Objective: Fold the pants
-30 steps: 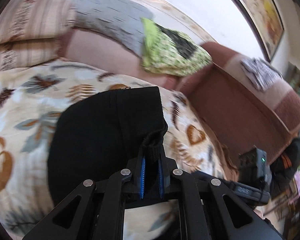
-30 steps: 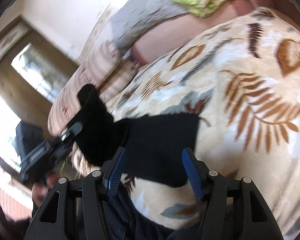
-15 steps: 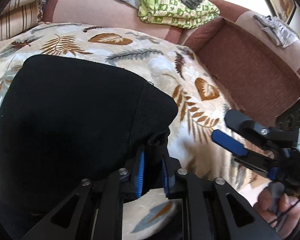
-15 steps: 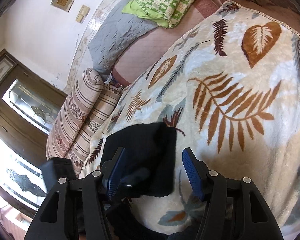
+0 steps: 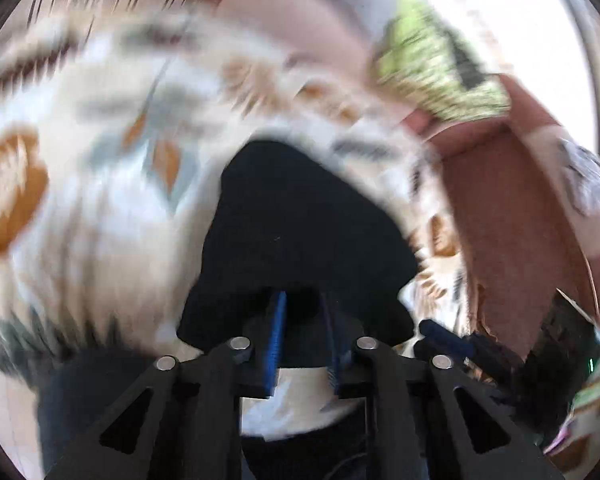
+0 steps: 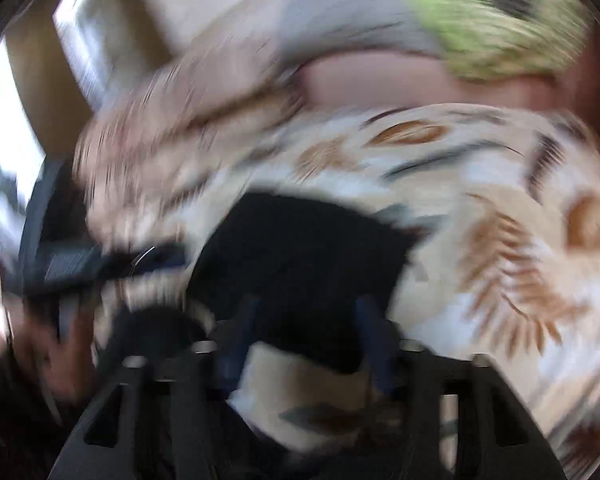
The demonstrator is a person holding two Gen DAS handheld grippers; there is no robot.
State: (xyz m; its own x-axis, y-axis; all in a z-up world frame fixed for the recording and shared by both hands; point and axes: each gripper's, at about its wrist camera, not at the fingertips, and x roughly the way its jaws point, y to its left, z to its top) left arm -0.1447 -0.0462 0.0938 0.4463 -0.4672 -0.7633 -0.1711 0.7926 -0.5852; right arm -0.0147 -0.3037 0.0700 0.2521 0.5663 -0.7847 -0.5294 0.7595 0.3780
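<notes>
The black pants [image 5: 300, 232] lie folded on the leaf-print blanket [image 5: 92, 208]; both views are blurred by motion. My left gripper [image 5: 303, 320] has its jaws slightly apart at the near edge of the pants, and black cloth lies between the blue pads [image 5: 277, 336]. In the right wrist view the pants [image 6: 304, 264] lie just ahead of my right gripper [image 6: 306, 320], whose jaws stand wide apart over the cloth's near edge. The right gripper [image 5: 452, 340] shows at lower right in the left wrist view. The left gripper [image 6: 100, 260] shows at left in the right wrist view.
The blanket covers a sofa seat. A green patterned cloth [image 5: 440, 68] and a grey cushion [image 6: 340, 24] lie on the sofa back. The brown armrest [image 5: 512, 232] rises to the right. A striped cushion [image 6: 172, 128] sits at the left end.
The left gripper's jaws have opened a little and it has pulled back from the pants. The pants now lie in a smaller folded shape. Both cameras are moving fast.
</notes>
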